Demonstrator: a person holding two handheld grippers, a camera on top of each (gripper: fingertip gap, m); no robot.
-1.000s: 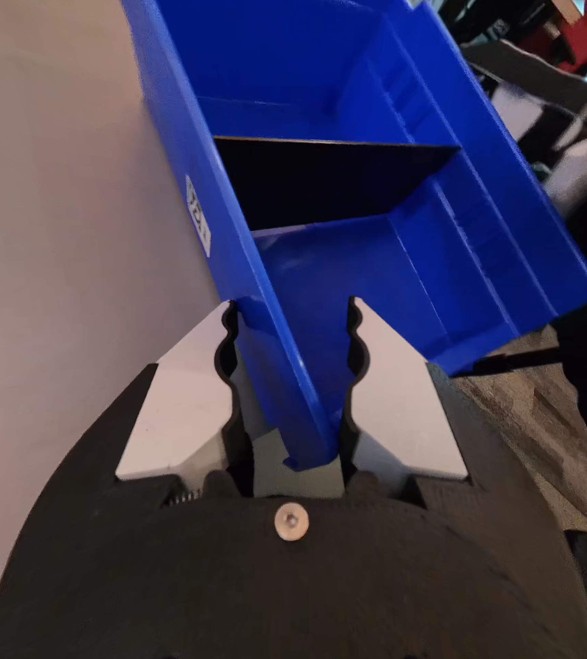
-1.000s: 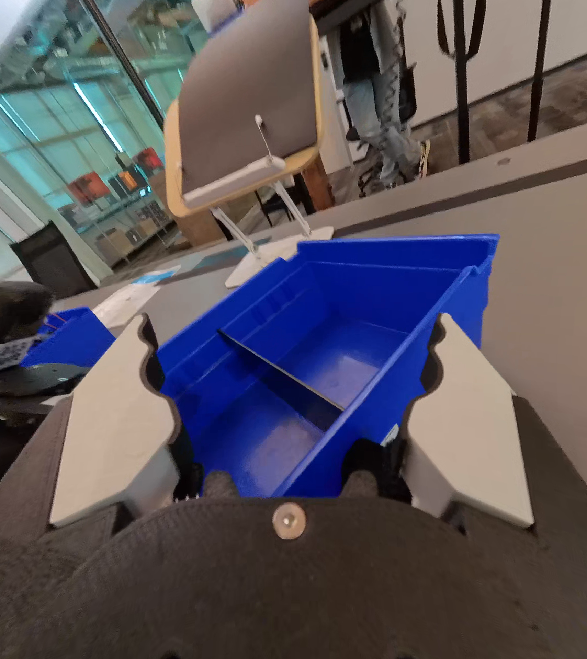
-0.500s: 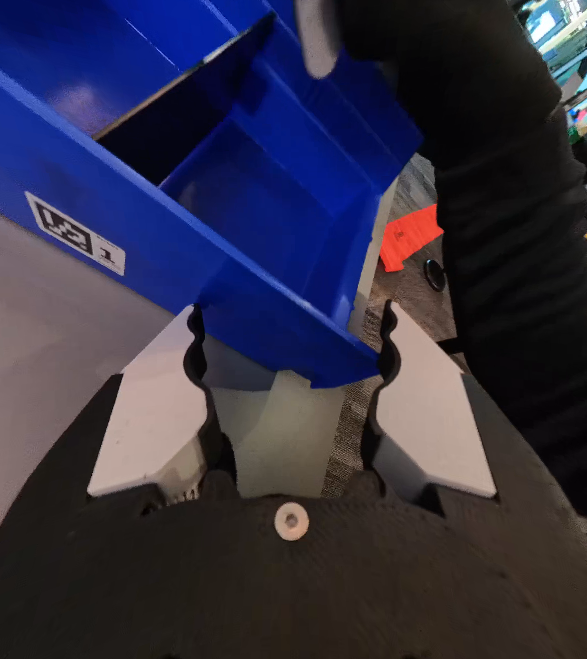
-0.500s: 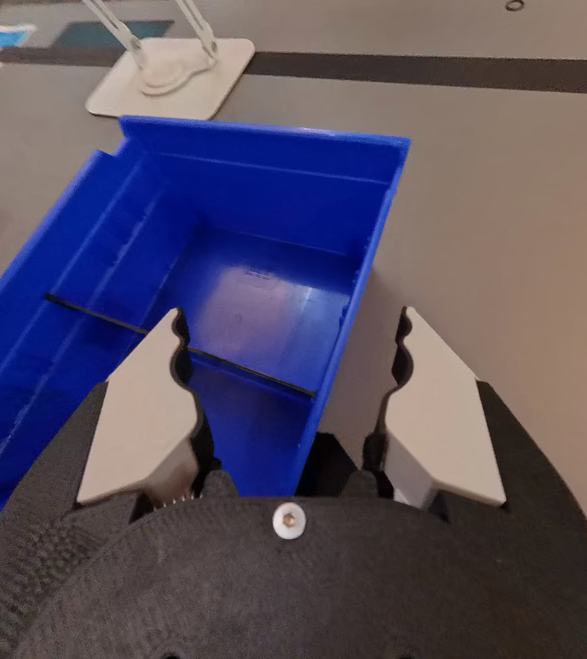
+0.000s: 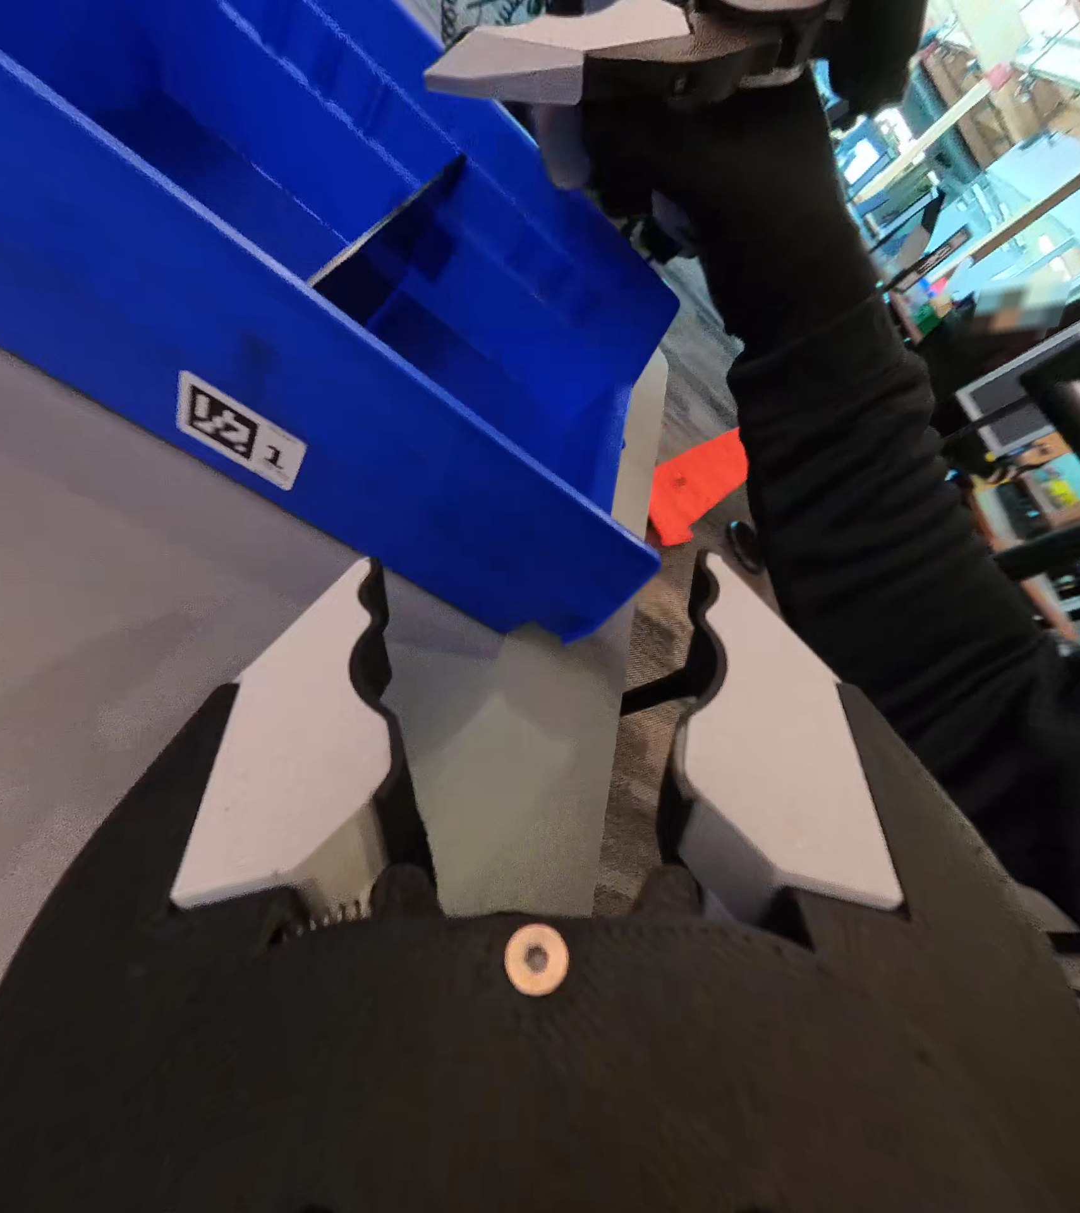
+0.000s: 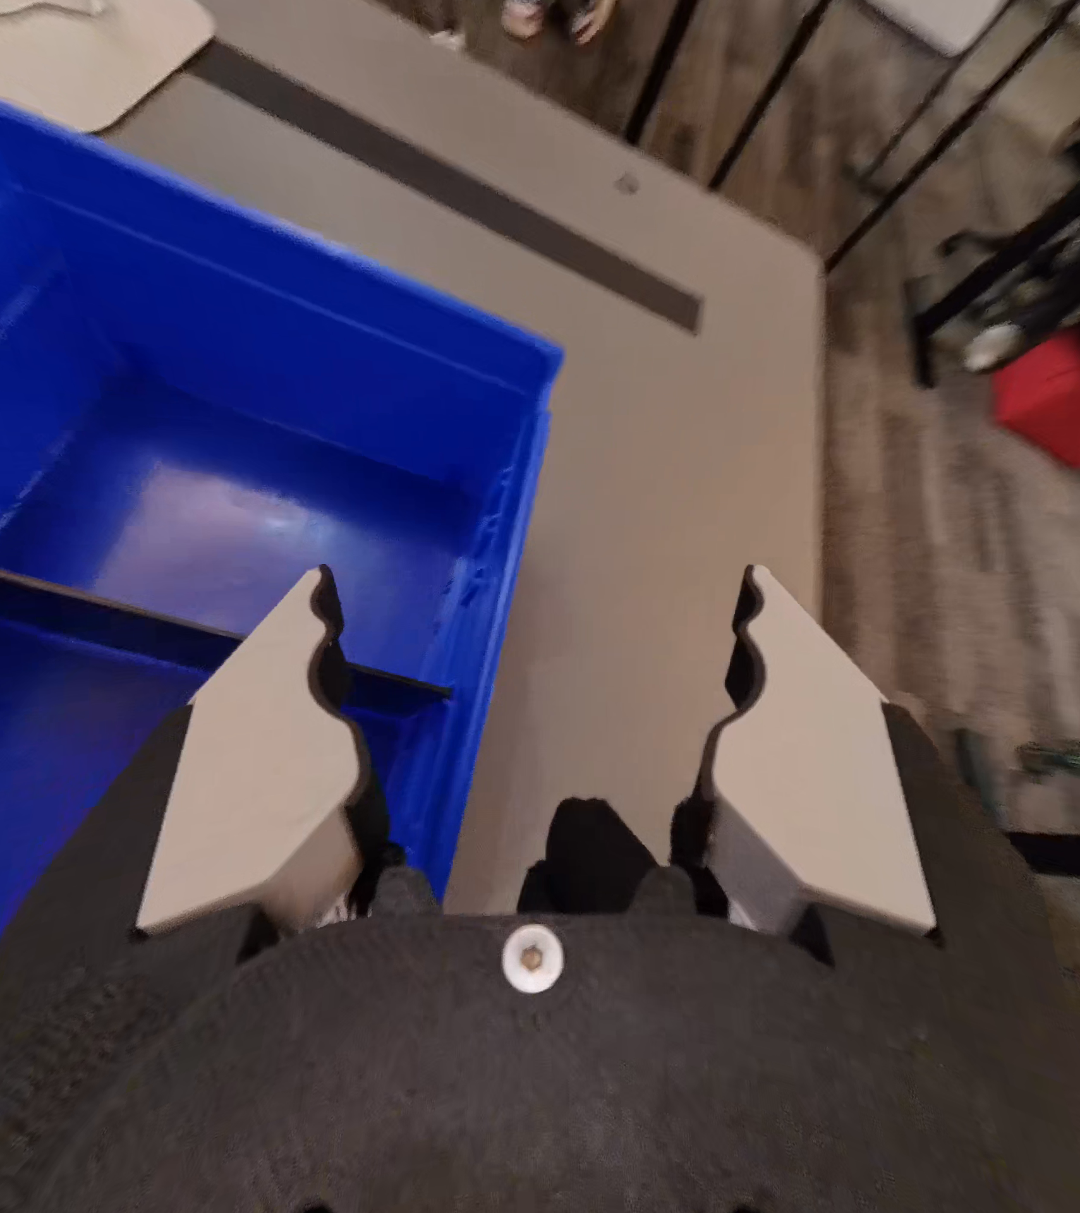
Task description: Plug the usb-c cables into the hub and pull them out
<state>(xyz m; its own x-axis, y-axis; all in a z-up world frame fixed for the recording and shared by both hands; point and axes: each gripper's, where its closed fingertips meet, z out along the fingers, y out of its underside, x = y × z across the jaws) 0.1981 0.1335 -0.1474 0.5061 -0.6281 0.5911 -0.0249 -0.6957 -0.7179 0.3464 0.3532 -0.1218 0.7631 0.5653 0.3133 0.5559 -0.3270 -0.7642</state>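
Note:
No USB-C cable or hub shows in either view. A blue bin [image 5: 392,472] with a black divider [image 5: 386,262] stands on the grey table [image 5: 64,656]; its visible compartments are empty. My left gripper [image 5: 537,571] is open and empty, with the bin's near corner just ahead of its fingertips at the table's edge. My right gripper [image 6: 534,577] is open and empty, above the table [image 6: 655,459] just right of the bin's [image 6: 261,328] right wall. The divider [image 6: 97,604] also shows there. One grey finger of the right gripper [image 5: 524,65] shows above the bin's far side.
A person's black sleeve [image 5: 852,492] fills the right of the left wrist view. A white sticker [image 5: 241,430] is on the bin's outer wall. An orange object [image 5: 694,486] and a red box [image 6: 1075,407] lie on the floor. A dark strip [image 6: 458,190] crosses the table.
My left gripper has opened wider and drawn back from the bin wall it straddled. My right gripper has swung right, from over the bin to beside its right wall.

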